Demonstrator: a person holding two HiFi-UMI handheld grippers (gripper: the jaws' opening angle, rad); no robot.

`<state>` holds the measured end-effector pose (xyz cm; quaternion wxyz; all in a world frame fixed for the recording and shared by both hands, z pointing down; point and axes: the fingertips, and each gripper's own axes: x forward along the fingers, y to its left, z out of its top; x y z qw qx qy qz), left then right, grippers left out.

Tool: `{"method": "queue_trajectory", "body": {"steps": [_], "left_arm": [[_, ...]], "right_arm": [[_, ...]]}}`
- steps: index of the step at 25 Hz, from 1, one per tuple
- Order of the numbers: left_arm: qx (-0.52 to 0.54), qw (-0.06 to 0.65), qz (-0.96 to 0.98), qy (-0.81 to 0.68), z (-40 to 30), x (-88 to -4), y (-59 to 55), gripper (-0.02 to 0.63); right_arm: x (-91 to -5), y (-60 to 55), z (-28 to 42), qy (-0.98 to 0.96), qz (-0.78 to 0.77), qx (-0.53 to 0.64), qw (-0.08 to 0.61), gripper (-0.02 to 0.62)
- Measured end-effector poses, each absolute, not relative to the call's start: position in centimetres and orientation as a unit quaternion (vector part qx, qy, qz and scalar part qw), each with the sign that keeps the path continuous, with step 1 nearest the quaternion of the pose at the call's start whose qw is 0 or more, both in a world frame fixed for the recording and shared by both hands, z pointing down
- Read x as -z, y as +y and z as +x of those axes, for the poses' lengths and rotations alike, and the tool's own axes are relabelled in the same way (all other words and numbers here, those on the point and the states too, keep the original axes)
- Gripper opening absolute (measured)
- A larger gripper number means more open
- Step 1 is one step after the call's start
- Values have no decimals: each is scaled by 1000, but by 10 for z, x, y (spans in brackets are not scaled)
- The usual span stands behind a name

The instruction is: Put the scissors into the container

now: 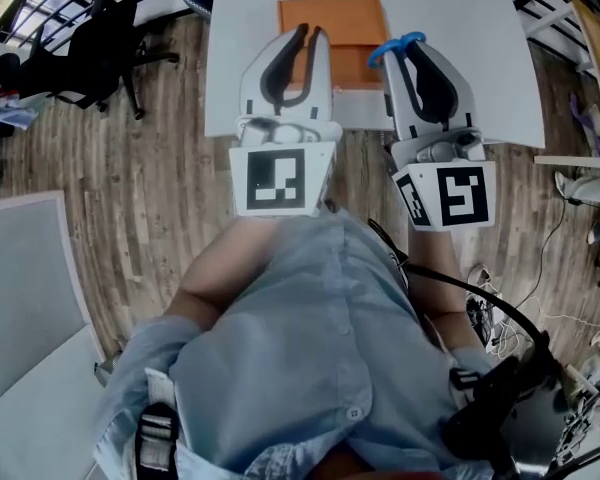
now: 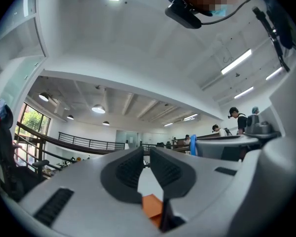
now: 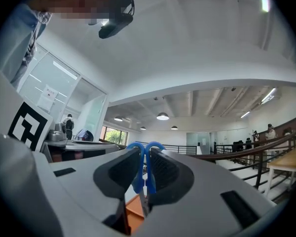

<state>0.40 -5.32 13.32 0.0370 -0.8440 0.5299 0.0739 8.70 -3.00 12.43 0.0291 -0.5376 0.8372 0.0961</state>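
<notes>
In the head view both grippers are held side by side over the near edge of a white table (image 1: 470,38). My right gripper (image 1: 408,44) is shut on the blue handles of the scissors (image 1: 393,49), whose loops stick out past the fingertips. The right gripper view shows the blue scissors (image 3: 144,157) pinched between the pads of my right gripper (image 3: 144,151). An orange container (image 1: 332,26) lies flat on the table just beyond and below my left gripper (image 1: 310,34). The left gripper (image 2: 146,151) shows a narrow gap with nothing in it. Below the jaws the orange container (image 2: 151,205) peeks through.
A black office chair (image 1: 92,56) stands on the wooden floor at the far left. A grey panel (image 1: 20,298) sits at the lower left, and cables and gear (image 1: 540,348) lie at the lower right. Standing people (image 2: 235,117) appear in the distance.
</notes>
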Motion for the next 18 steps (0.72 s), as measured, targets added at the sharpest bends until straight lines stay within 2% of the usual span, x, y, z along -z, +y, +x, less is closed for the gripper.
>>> {"method": "queue_trajectory", "body": {"steps": [18], "left_arm": [[-4,-70,-839,540,-5,-223,-158,44]], "right_arm": [[-256,-132,90,848,-525,7,-75,77]]}}
